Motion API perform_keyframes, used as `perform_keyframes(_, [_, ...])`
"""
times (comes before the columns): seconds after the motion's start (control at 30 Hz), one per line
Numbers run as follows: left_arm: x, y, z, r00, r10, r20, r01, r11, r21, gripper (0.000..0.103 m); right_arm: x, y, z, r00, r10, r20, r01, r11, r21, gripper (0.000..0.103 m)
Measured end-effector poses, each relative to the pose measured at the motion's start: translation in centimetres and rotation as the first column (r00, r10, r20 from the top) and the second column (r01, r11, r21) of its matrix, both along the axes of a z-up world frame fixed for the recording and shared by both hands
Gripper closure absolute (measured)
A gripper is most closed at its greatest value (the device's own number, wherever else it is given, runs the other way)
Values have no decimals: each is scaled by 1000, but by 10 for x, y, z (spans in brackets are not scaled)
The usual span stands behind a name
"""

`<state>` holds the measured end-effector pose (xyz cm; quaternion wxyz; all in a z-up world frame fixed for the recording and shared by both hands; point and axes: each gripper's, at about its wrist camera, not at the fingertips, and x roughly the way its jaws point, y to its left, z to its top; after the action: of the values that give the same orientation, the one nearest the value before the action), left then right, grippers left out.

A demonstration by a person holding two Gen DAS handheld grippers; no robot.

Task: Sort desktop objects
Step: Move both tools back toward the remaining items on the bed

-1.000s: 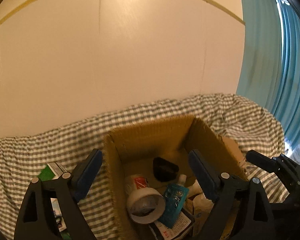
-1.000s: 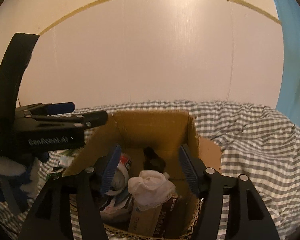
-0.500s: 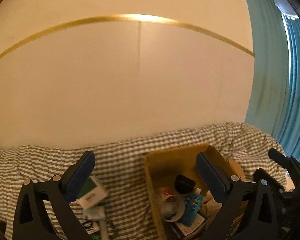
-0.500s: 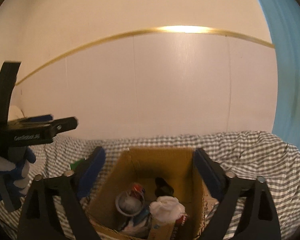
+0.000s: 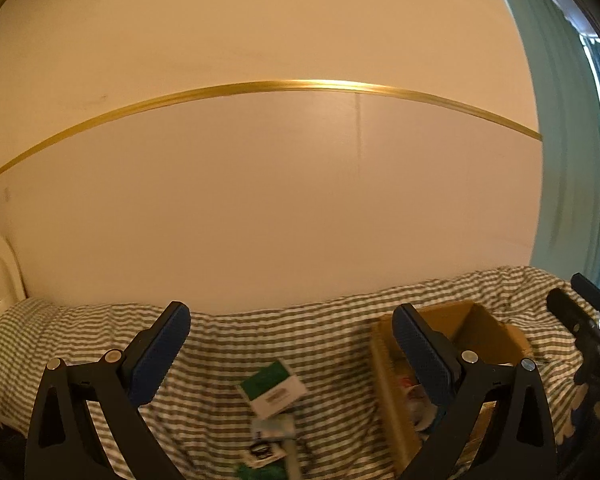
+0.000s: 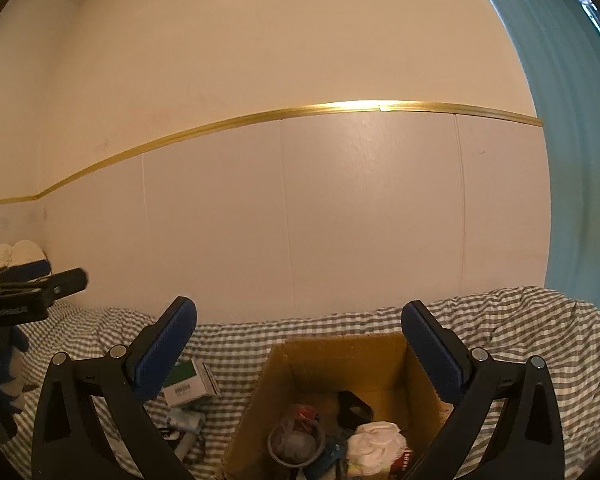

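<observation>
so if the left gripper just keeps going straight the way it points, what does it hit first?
Probably nothing close: the open left gripper points over the grey-and-white checked cloth toward the plain cream wall. The green-and-white carton lies below that line. Depth is unclear.

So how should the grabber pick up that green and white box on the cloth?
Grip the green and white box across its two long sides, coming down from above. It lies flat on the checked cloth, left of the cardboard box, so its top is free. The left gripper is open and nearest; watch the small packets just in front of it.
</observation>
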<state>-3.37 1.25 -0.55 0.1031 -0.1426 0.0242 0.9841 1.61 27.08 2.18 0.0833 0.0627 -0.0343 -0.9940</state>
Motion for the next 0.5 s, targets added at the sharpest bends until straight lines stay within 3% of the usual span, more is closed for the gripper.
perform_keyframes(0.23, [1, -42, -19, 997, 65, 31, -66, 997, 29, 0, -13, -21, -14, 999, 7, 33, -10, 998, 69, 0])
perform_keyframes(0.5, [-3, -68, -46, 995, 76, 70, -79, 996, 43, 0, -17, -44, -24, 999, 31, 21, -33, 997, 64, 0])
